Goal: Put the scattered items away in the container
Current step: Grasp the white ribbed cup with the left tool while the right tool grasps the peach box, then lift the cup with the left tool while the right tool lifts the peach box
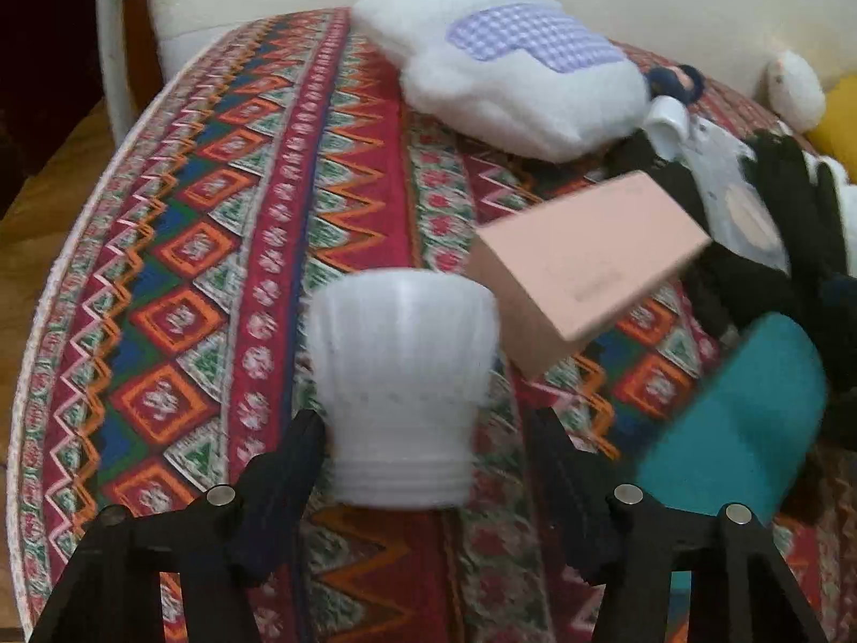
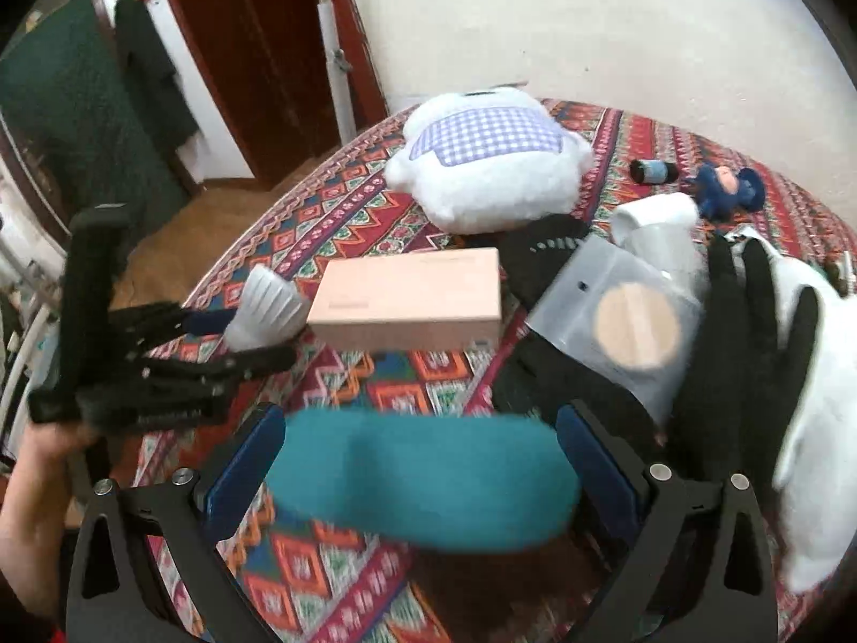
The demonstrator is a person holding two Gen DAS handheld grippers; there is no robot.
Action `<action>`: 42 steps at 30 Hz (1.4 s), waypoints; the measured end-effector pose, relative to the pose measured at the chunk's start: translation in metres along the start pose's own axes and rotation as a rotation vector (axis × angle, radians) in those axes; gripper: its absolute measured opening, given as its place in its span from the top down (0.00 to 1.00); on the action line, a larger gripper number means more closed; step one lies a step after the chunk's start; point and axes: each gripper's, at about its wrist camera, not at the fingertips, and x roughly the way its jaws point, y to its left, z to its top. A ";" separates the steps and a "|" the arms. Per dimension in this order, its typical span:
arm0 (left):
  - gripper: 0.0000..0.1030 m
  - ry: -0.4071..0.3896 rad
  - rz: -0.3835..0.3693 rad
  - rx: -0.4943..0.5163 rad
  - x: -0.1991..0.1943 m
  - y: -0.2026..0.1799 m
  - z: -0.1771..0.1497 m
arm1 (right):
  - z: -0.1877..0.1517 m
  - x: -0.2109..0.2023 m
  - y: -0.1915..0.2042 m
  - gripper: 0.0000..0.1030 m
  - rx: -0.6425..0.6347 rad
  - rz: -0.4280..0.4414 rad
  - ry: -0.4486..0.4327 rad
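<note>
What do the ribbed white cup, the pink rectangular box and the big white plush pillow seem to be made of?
Ribbed white cup: likely matte, slightly translucent plastic, with moulded ridges. Pink rectangular box: probably smooth matte cardboard, given its sharp flat edges. Big white plush pillow: fluffy fleece, with a lilac checked fabric patch.

Our left gripper (image 1: 423, 428) brackets a white ribbed cup (image 1: 401, 375), jaws apart; a pink box (image 1: 584, 268) lies at two o'clock.

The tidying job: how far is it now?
Nothing looks put away, and no container shows. The left gripper is open around the white ribbed cup; the right gripper brackets the teal piece. The pink box and black gloves remain on the patterned cloth.
</note>
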 end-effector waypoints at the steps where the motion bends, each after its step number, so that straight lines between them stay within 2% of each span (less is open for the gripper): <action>1: 0.35 -0.006 0.009 -0.001 -0.001 0.000 0.002 | 0.004 0.007 0.001 0.00 0.005 -0.005 -0.002; 2: 0.35 -0.017 0.010 0.000 -0.003 0.001 0.002 | 0.009 0.014 0.003 0.00 0.009 -0.010 -0.003; 5: 0.18 -0.046 0.035 0.003 -0.007 0.005 0.006 | 0.017 0.031 0.007 0.00 0.012 -0.023 0.012; 10: 0.17 -0.019 0.059 -0.032 0.004 0.017 0.014 | 0.031 0.058 0.015 0.00 0.017 -0.045 0.035; 11: 0.20 -0.012 0.061 -0.039 0.006 0.019 0.014 | 0.034 0.063 0.016 0.00 0.018 -0.050 0.040; 14: 0.39 0.015 0.060 -0.064 0.011 0.024 0.014 | 0.040 0.078 0.021 0.00 0.022 -0.061 0.062; 17: 0.44 0.018 0.063 -0.067 0.012 0.025 0.012 | 0.044 0.088 0.026 0.00 0.025 -0.072 0.092; 18: 0.49 0.019 0.067 -0.069 0.012 0.025 0.011 | 0.045 0.091 0.027 0.00 0.026 -0.082 0.098; 24: 0.49 0.017 0.049 -0.112 0.009 0.035 0.012 | 0.062 0.101 0.026 0.00 0.090 -0.151 0.088; 27: 0.48 0.018 0.060 -0.098 0.009 0.032 0.012 | 0.071 0.106 0.019 0.00 0.184 -0.116 0.121; 34: 0.48 0.014 0.054 -0.086 0.010 0.033 0.014 | 0.069 0.066 -0.021 0.00 0.704 0.154 0.028; 38: 0.49 0.009 0.067 -0.099 0.002 0.026 0.004 | 0.068 0.082 -0.024 0.00 0.928 0.233 0.091; 39: 0.48 0.006 0.067 -0.099 0.000 0.025 0.004 | 0.070 0.087 -0.024 0.00 0.967 0.240 0.104; 42: 0.49 -0.010 0.062 -0.105 -0.007 0.027 0.005 | 0.089 0.120 -0.011 0.00 0.949 0.122 0.153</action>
